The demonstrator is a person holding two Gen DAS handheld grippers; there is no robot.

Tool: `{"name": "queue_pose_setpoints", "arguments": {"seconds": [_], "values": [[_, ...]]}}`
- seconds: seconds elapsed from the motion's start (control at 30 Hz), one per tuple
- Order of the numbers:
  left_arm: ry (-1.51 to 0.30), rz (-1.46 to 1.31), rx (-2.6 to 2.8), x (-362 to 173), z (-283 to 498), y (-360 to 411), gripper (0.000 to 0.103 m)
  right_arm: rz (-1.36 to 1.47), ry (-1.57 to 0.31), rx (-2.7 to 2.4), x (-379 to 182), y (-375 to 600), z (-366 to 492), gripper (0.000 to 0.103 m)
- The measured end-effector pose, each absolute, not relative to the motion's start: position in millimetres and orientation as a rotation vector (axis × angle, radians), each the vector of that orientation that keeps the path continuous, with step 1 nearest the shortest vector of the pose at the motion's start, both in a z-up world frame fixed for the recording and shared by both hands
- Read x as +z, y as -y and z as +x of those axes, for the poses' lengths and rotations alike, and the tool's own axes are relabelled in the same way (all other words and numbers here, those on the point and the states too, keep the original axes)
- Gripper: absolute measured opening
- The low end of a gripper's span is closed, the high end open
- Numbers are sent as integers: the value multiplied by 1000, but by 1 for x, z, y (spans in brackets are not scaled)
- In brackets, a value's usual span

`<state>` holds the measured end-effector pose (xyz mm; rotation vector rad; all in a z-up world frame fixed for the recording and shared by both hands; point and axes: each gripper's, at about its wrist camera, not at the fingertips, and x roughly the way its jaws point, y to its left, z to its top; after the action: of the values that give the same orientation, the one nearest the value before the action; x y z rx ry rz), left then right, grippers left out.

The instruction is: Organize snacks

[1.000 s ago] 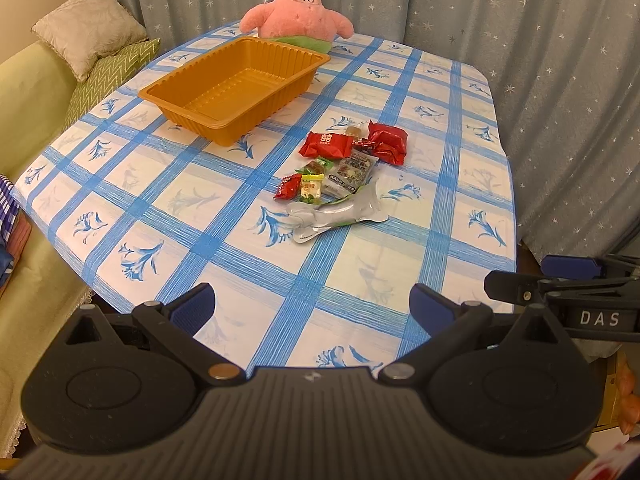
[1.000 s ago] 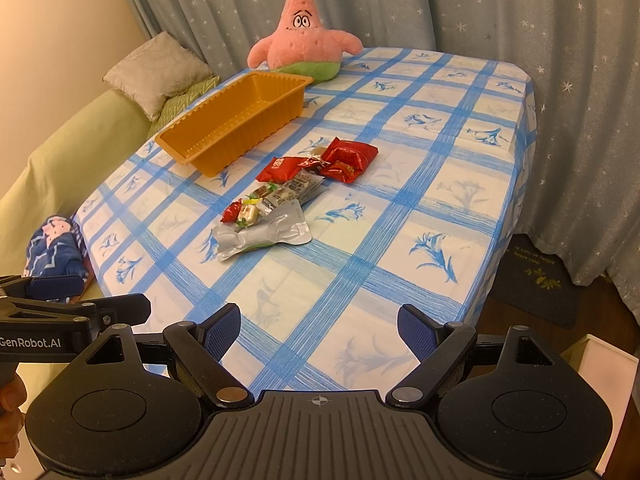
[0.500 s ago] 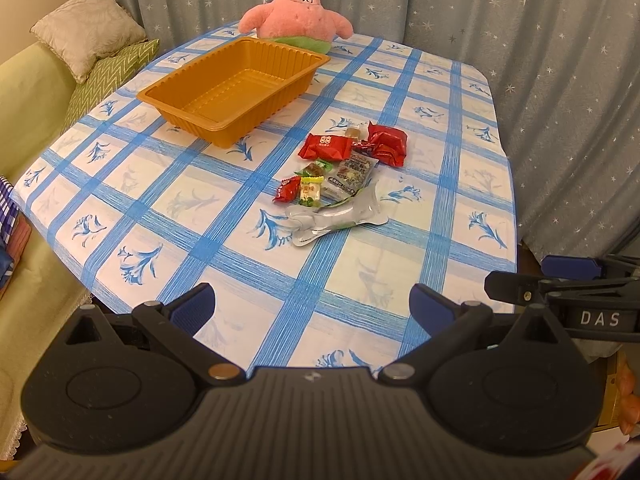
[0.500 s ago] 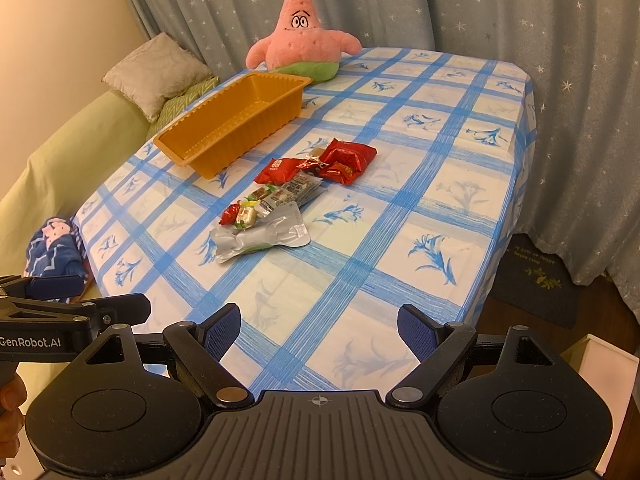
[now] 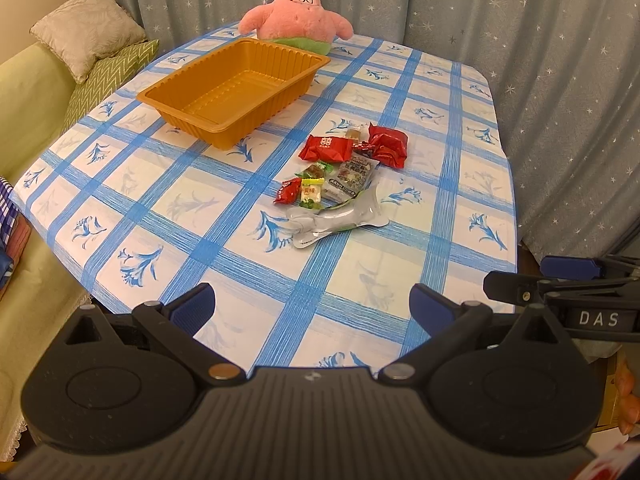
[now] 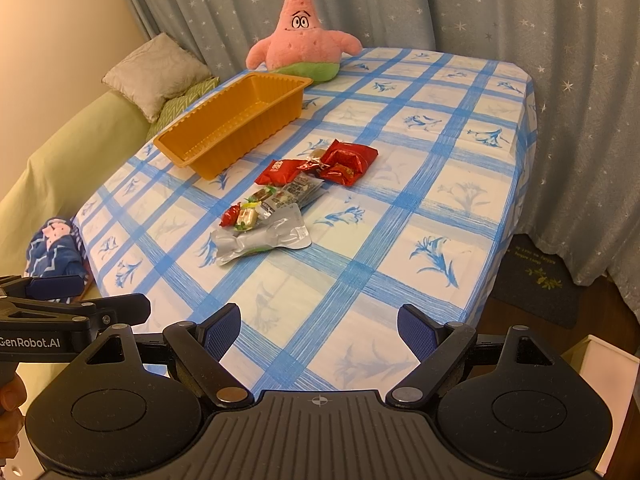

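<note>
- Both grippers, left gripper (image 5: 312,306) and right gripper (image 6: 319,330), are hovering with fingers spread, holding nothing.
- Snack pile (image 5: 342,184) is lying well ahead of the fingertips, untouched.
- Orange tray (image 5: 236,90) is sitting empty beyond it, likely the destination.

"DAS" is printed in white on the right gripper (image 5: 568,280) (seen from the left wrist camera); "GenRobot.AI" marks the left gripper (image 6: 72,300). Snack wrapper print is unreadable.

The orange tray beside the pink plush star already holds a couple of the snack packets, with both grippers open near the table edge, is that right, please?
Not quite: the left wrist view shows the orange tray empty. The snack packets all lie on the tablecloth. The rest holds.
</note>
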<state>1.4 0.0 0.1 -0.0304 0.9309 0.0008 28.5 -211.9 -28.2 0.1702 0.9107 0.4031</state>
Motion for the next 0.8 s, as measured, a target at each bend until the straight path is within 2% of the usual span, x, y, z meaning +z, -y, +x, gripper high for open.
{"name": "queue_pose_setpoints", "arguments": {"seconds": [0.8], "values": [[-932,-31,0,0,2,0,103,171,-912,404,-29,207,33,85]]}}
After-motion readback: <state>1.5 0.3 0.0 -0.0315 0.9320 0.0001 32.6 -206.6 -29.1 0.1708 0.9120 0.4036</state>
